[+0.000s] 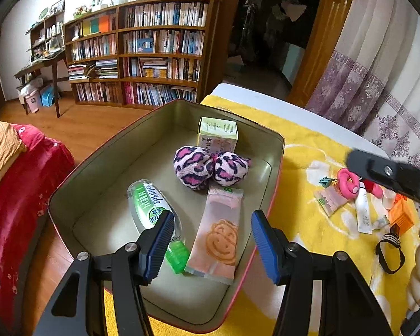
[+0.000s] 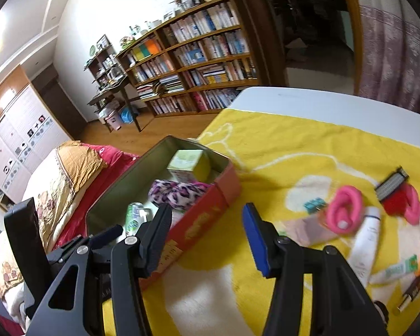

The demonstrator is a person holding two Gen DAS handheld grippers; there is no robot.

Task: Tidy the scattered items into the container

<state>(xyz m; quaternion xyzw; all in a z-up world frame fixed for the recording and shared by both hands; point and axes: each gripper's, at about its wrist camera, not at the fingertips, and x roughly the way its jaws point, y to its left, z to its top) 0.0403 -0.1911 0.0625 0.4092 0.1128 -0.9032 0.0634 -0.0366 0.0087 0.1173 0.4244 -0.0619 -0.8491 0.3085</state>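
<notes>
Four things already lie in the tin [image 1: 277, 151], under the left gripper [image 1: 210, 240], whose jaws hang apart, empty. The right gripper [image 2: 207, 238], likewise released and holding nothing, is nearer the leftover clutter: the white tube [image 2: 364, 240] lies just right of it, long axis pointing away.

The premises were a lived-in bedroom of a home. A wooden bookcase [image 1: 142, 53] full of books stood against the far wall; left of it stood a cluttered desk [image 1: 39, 67], nearer than it a bed [image 2: 70, 173], right of it patterned curtains [image 1: 378, 84].
</notes>
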